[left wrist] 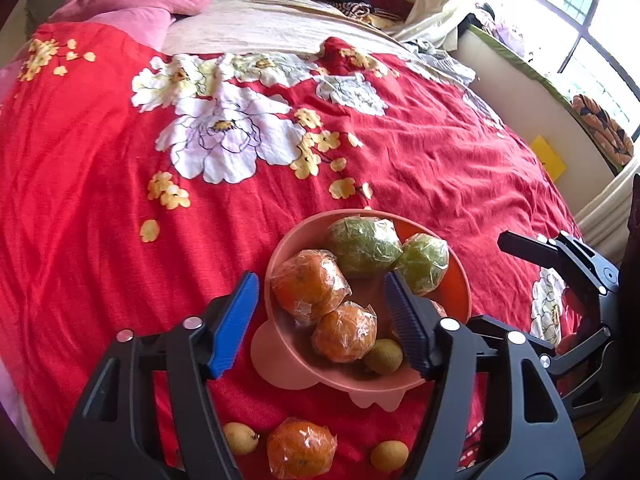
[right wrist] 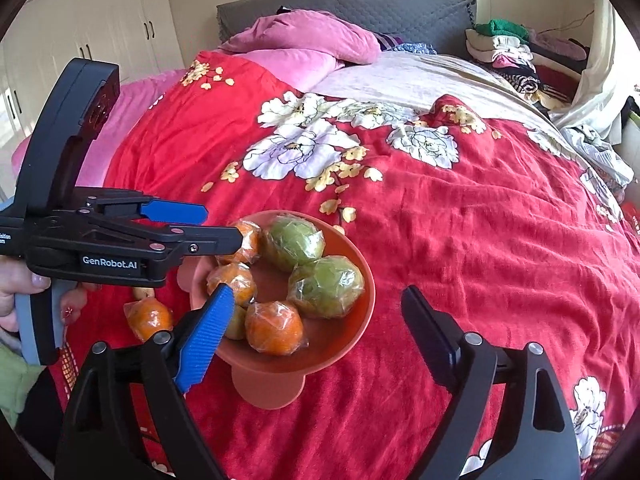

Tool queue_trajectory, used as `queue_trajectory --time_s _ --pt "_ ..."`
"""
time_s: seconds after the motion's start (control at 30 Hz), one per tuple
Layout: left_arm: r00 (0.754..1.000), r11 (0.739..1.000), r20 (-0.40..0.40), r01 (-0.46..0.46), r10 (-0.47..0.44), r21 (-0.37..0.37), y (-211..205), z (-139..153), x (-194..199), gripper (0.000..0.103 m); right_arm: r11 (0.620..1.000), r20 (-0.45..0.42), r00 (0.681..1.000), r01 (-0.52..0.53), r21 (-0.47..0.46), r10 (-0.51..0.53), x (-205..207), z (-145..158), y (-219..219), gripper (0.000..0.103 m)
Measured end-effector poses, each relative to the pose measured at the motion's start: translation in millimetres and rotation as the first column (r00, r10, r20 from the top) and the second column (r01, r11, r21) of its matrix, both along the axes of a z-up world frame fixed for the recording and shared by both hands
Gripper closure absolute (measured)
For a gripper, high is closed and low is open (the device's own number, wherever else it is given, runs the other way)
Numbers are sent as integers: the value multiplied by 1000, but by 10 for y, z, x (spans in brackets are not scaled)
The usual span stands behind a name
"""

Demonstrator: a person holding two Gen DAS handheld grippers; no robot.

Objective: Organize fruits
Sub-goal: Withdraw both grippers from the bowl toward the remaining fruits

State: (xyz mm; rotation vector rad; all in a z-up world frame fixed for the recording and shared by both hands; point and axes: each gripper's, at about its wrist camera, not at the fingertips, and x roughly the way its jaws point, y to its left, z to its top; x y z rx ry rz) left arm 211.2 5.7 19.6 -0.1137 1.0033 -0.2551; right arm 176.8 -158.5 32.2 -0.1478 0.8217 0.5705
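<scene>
Left wrist view: bowl [left wrist: 280, 256] upright, foot on bedspread [left wrist: 100, 200].

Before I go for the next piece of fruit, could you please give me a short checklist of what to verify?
1. Left gripper free: ok, fingers apart above the bowl, nothing between them.
2. Right gripper free: ok, wide open and holding nothing.
3. Salmon-pink plastic bowl upright on the red floral bedspread: ok.
4. Fruit left outside the bowl: not ok, a plastic-wrapped orange and two small tan round fruits lie on the bedspread before it.
5. Room in the bowl: cannot tell for sure; it holds three wrapped oranges, two wrapped green fruits and a small one, with bare bottom showing.
</scene>
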Motion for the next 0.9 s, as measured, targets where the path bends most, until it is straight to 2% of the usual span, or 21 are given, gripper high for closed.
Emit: queue_trajectory --time_s 0.1,0.33,0.73,0.9 --pt "1000 1000 10 -15 15 4 37 64 -38 33 1000 3 1000 5 5 -5 -13 27 -9 14" --pt "999 999 27 -45 45 -6 156 178 -118 22 1000 18 1000 8 12 -8 -63 94 -14 10" --pt "995 998 69 -66 66 -5 243 368 -285 10 1000 35 999 -7 21 6 -187 194 37 9" --pt "994 997 79 -79 78 -1 274 421 -345 10 1000 46 999 -11 27 10 -252 260 57 9"
